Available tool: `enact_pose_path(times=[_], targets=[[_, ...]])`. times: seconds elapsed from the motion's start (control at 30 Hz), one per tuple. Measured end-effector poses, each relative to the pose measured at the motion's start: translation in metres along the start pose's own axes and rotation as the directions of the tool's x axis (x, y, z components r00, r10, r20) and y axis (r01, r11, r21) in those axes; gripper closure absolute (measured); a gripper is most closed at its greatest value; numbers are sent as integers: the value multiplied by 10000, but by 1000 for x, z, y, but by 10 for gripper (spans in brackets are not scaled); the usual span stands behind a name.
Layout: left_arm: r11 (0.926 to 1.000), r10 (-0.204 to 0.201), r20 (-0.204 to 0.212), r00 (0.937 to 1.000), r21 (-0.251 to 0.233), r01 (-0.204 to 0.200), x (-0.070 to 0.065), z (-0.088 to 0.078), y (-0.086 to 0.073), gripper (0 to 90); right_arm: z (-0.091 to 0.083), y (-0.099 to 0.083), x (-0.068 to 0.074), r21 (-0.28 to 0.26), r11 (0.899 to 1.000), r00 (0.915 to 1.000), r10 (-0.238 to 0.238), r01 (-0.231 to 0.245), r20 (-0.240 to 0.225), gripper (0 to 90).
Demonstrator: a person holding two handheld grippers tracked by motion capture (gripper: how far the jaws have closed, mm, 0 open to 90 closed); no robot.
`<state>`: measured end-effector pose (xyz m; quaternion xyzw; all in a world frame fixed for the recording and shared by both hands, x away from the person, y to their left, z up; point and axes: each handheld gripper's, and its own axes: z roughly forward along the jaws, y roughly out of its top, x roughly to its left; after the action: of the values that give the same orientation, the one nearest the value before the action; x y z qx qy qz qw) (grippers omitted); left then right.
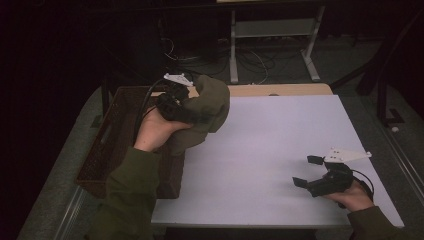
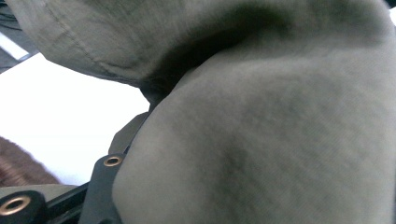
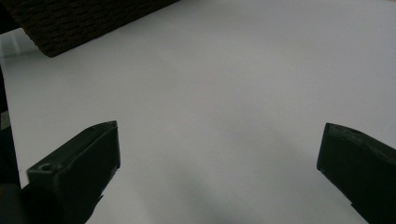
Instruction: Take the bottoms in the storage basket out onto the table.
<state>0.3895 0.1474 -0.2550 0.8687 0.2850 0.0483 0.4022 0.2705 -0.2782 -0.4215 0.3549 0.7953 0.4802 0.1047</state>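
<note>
We see a bunched olive-green cloth garment (image 1: 207, 107) raised in the upper left centre of the high view, hanging over the line where the dark brown woven basket (image 1: 107, 145) meets the white table top (image 1: 280, 150). In the left gripper view its soft folds (image 2: 261, 140) crowd right up to the lens. The left gripper (image 1: 192, 107) pinches this garment: its jaws stand partly closed with the fabric wadded between them, and the cloth drapes over and around them.

The right gripper (image 1: 309, 171) rests low at the lower right of the high view, well apart from the garment. In the right gripper view its 2 black jaws are spread wide over bare table, with nothing between them.

We judge the step in hand to be carrying the garment from the basket toward the open table. The next move, as we read it, calls for bringing the bundle fully over the white surface, lowering it until it lies there, and bringing the spread right gripper in to catch a free edge.
</note>
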Motion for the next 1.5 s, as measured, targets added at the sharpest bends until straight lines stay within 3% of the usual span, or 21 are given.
enact_pose_path(times=[0.8, 1.2, 1.5], targets=[[9993, 359, 519, 9980, 92, -364, -41, 66, 26, 423, -1, 0, 1, -58, 10000, 10000, -3, 2, -95, 0], [9989, 253, 656, 9975, 388, -279, -48, 109, 28, 421, -2, 0, 0, -91, 10000, 9999, 2, -4, -119, 0], [9970, 156, 826, 9965, 740, -217, -50, 148, 21, 420, -2, 0, 0, -98, 9999, 9999, -25, 24, -150, 0]])
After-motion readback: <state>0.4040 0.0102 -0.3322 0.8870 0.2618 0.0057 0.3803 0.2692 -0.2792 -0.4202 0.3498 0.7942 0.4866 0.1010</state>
